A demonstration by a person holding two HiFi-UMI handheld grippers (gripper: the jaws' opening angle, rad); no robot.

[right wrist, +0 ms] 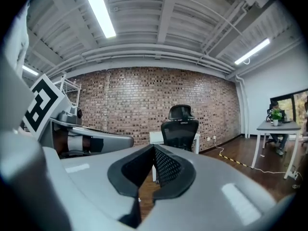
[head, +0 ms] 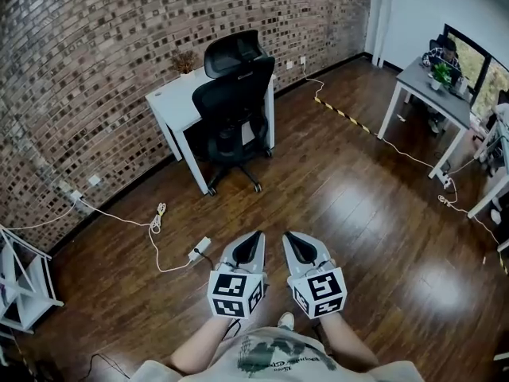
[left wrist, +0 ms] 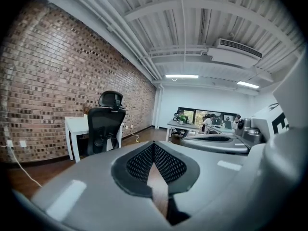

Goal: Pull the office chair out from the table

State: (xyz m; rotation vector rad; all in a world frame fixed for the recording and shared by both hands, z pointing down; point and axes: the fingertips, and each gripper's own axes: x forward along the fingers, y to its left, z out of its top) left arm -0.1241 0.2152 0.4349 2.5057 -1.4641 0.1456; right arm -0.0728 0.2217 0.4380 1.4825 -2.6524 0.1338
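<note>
Left tongs [head: 254,238] and right tongs [head: 290,239] are hovering side by side, jaws closed, empty; I am facing the chair [head: 233,106] at the table [head: 171,100].

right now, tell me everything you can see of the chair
The chair is black, with a tall back that looks like mesh, a separate headrest on top and a star base on casters. It stands upright on the wood floor, tucked in at the white table by the brick wall, its back turned to the person. Whether it touches the table cannot be told. Nothing grips it.
</note>
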